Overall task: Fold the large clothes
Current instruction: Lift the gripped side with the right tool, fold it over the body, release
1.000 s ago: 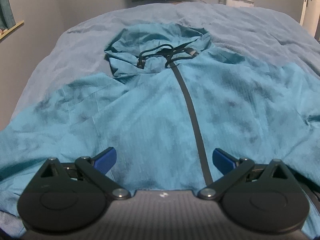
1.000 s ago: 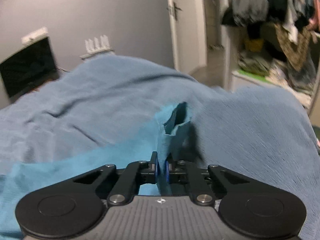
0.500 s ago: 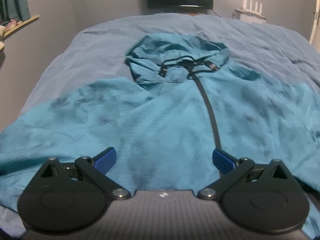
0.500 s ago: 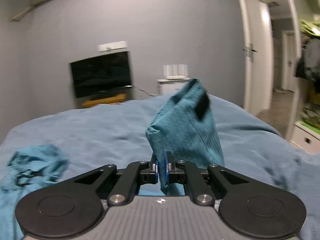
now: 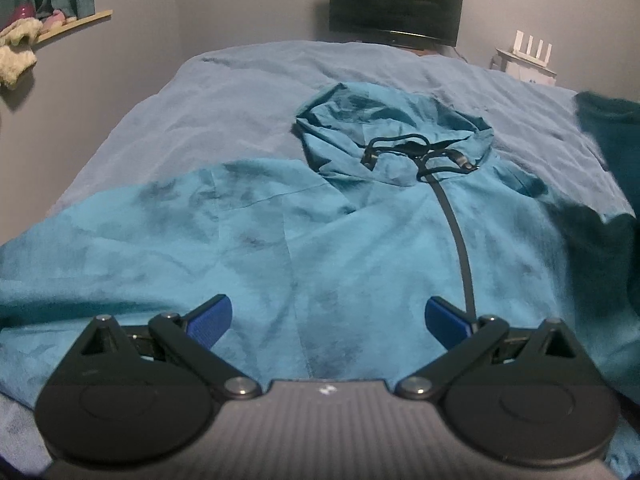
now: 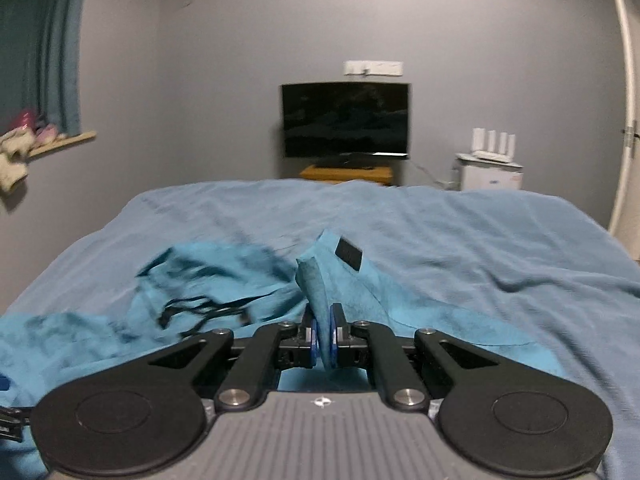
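Note:
A teal hooded jacket point(image 5: 320, 240) lies face up on the bed, its hood point(image 5: 392, 128) toward the far end and a dark zipper point(image 5: 456, 236) running down the front. My left gripper point(image 5: 326, 316) hovers open over the jacket's lower front, nothing between its blue pads. In the right wrist view my right gripper point(image 6: 323, 340) is shut on the jacket's sleeve cuff point(image 6: 320, 280), which stands up between the pads with a dark tab point(image 6: 349, 254) showing. The lifted sleeve point(image 5: 612, 152) appears dark at the right edge of the left wrist view.
A grey-blue blanket point(image 6: 440, 232) covers the whole bed. Beyond the bed's far end stand a black TV point(image 6: 346, 120) on a wooden stand and a white cabinet point(image 6: 490, 174). A shelf with soft items point(image 5: 24, 36) hangs on the left wall.
My right gripper swung the sleeve cuff from the bed's right side in over the jacket toward the hood. The left gripper drifted left, staying open.

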Available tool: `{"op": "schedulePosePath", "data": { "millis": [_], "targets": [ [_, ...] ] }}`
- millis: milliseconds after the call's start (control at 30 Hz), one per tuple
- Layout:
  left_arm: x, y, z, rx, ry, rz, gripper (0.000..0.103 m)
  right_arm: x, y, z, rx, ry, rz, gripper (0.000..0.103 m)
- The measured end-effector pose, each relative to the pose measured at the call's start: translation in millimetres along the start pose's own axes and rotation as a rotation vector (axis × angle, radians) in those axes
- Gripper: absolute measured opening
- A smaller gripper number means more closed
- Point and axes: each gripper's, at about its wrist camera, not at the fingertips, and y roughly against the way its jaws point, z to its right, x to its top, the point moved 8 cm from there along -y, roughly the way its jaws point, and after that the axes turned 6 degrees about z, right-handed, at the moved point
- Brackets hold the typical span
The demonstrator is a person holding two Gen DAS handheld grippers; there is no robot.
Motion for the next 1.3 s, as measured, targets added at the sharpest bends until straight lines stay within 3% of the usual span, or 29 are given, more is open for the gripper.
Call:
{"op": "schedulePosePath", "data": {
  "millis": [100,367,600,767,967,1100,1300],
  "targets": [
    [-0.2,-1.1,-6.2,-0.009,0.02,-0.003,0.103,0.5,-14.3,-54.4,0.04,0.018,-0.014,0.006],
    [2.8,-1.9,-33.2,-0.011,0.104,-0.002,0.103,-13.6,-20.3,-155.1,0.163,0.061,-0.046,0.006],
    [4.2,-4.5,-54.6,0.007,0.159,-0.002,0.103,-52.1,-17.7,-249.2,0.275,0.147,-0.101,0.006],
    [0.6,-8.9,-58.4,0.017,0.156,-0.018,0.103,-84.7,-4.9,-292.5,0.328,0.214,-0.152,0.006],
    [-2.6,-13.3,-62.0,0.013,0.179,-0.036,0.103,-124.0,6.0,-309.5,0.353,0.283,-0.236,0.014],
    [-7.3,-17.4,-57.8,-0.013,0.186,-0.059,0.103,-139.6,12.7,-308.5,0.379,0.31,-0.269,0.04],
    [-22.0,-29.0,-41.6,-0.123,0.225,-0.128,0.103,-126.7,47.8,-272.2,0.377,0.269,-0.256,0.046]
  ]
}}
